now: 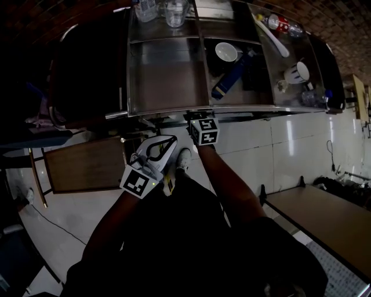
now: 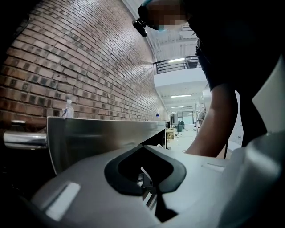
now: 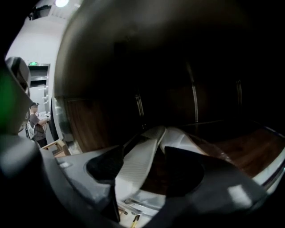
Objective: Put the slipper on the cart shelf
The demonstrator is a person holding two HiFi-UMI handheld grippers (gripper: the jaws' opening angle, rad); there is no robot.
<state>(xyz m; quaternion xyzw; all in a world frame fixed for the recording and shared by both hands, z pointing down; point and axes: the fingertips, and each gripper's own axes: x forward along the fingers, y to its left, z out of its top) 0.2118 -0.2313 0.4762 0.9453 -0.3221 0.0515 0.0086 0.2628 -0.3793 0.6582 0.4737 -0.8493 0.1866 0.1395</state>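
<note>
A white slipper [image 3: 137,170] with a ribbed sole lies on the brown wooden lower shelf [image 3: 251,149] of the steel cart [image 1: 168,107]. My right gripper [image 3: 143,150] is open, one dark pad on each side of the slipper and neither pressing on it. In the head view only its marker cube [image 1: 204,131] shows, at the cart's front edge; the jaws are hidden under the cart top. My left gripper [image 1: 171,141] hangs lower left of it, in front of the cart, jaws together and empty. The left gripper [image 2: 144,148] looks along the cart's steel side [image 2: 102,138].
The cart's top tray carries glasses [image 1: 176,11], a bowl [image 1: 226,51], a mug [image 1: 297,72], a bottle [image 1: 277,23] and a blue object [image 1: 227,81]. A wooden board [image 1: 87,165] stands left of me, a table [image 1: 333,223] to the right. A brick wall [image 2: 89,67] runs beside the cart.
</note>
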